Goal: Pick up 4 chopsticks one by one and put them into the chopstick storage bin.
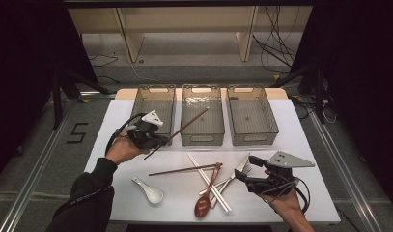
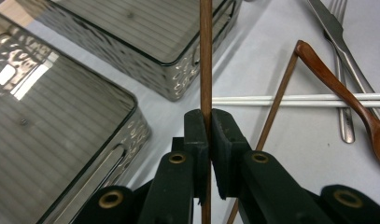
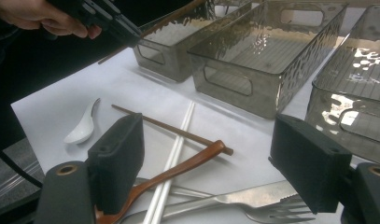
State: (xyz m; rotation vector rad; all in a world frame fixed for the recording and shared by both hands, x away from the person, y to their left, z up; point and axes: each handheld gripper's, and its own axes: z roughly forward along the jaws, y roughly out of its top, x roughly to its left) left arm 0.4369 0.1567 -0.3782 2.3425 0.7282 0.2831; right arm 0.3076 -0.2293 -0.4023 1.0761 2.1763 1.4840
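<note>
A brown chopstick (image 1: 177, 131) is held by the left gripper (image 1: 158, 141), whose jaws are closed tightly on the stick near its lower part. The chopstick is lifted off the counter (image 1: 117, 121) and is tilted, with its far end raised above the middle bin (image 1: 202, 121), near the edge it shares with the left bin (image 1: 153, 108). In the left gripper view the stick (image 2: 206, 60) is seen pinched between the two black pads and pointing straight away from them.

The right gripper (image 1: 242, 175) is kept low over the counter near the front right, with its jaws wide apart and nothing between them. Just in front of it a knife (image 3: 253, 193) and a fork (image 3: 276, 212) are lying.

A second brown chopstick (image 1: 184, 169) is left flat on the counter. It is crossed by a pair of white chopsticks (image 1: 208, 182) and touched by the handle of a wooden spoon (image 1: 207, 193). A white ceramic spoon (image 1: 148, 189) is placed apart, to the left. The right bin (image 1: 252, 116) stands beside the middle one.
</note>
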